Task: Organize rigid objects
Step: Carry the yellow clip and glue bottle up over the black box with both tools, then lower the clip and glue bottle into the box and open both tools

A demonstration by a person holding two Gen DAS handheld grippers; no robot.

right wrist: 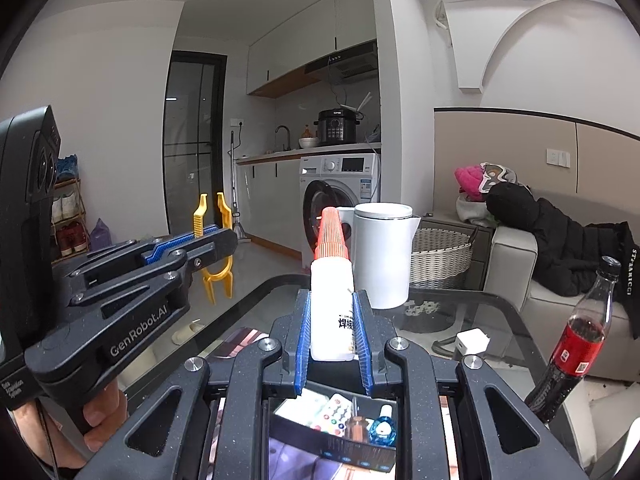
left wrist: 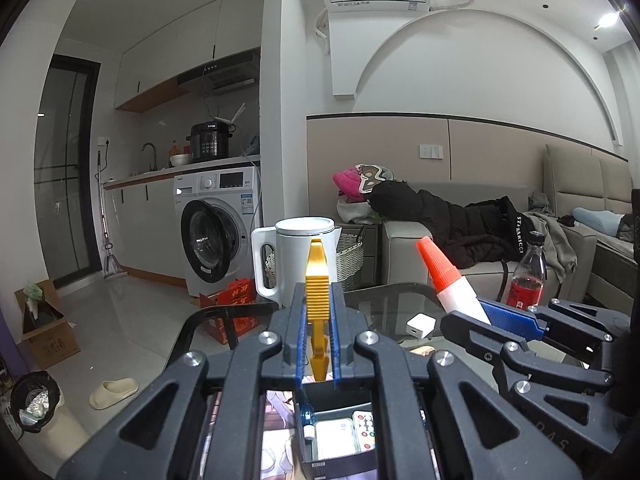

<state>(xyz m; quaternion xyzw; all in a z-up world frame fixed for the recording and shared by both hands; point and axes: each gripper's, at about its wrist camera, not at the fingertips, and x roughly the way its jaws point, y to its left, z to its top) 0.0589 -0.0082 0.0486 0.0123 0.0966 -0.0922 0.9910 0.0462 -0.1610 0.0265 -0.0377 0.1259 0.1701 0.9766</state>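
My left gripper [left wrist: 317,300] is shut on a yellow plastic clip [left wrist: 317,276], held upright above the glass table; the clip also shows in the right wrist view [right wrist: 216,248]. My right gripper [right wrist: 332,320] is shut on a white glue bottle with an orange-red ribbed cap [right wrist: 331,280], also held up; the bottle also shows in the left wrist view [left wrist: 448,280]. Below both grippers sits a black organizer box [left wrist: 340,428] holding a small remote, a white case and a small blue bottle; it also shows in the right wrist view [right wrist: 344,428].
A white kettle [left wrist: 304,256] stands at the table's far edge. A white charger cube [left wrist: 420,325] lies on the glass table [left wrist: 384,304]. A cola bottle [right wrist: 576,344] stands at the right. A sofa with clothes and a wicker basket [right wrist: 440,256] lie beyond.
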